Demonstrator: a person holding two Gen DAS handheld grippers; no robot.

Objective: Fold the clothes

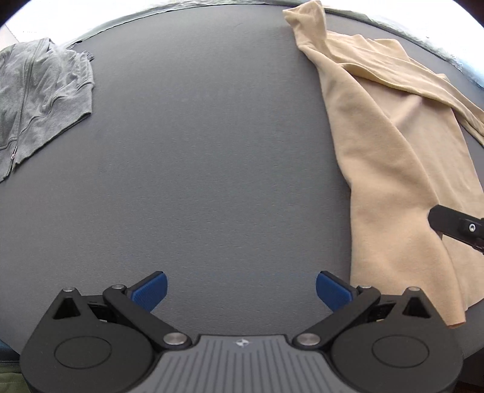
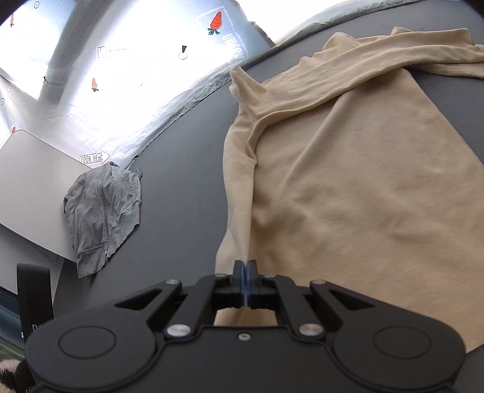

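A beige long-sleeved top lies spread on the dark grey table, one sleeve folded across its upper part. My right gripper is shut on the top's left edge near the hem, and the cloth rises in a ridge to the pinched spot. In the left wrist view the same beige top lies at the right, with part of the right gripper's black body over it. My left gripper hangs open above bare table left of the top, blue pads wide apart and nothing between them.
A grey zip-up hoodie lies crumpled at the table's left edge, also the grey hoodie in the right wrist view. Beside it stands a pale flat board. A bright sheet printed with carrots runs behind the table's far edge.
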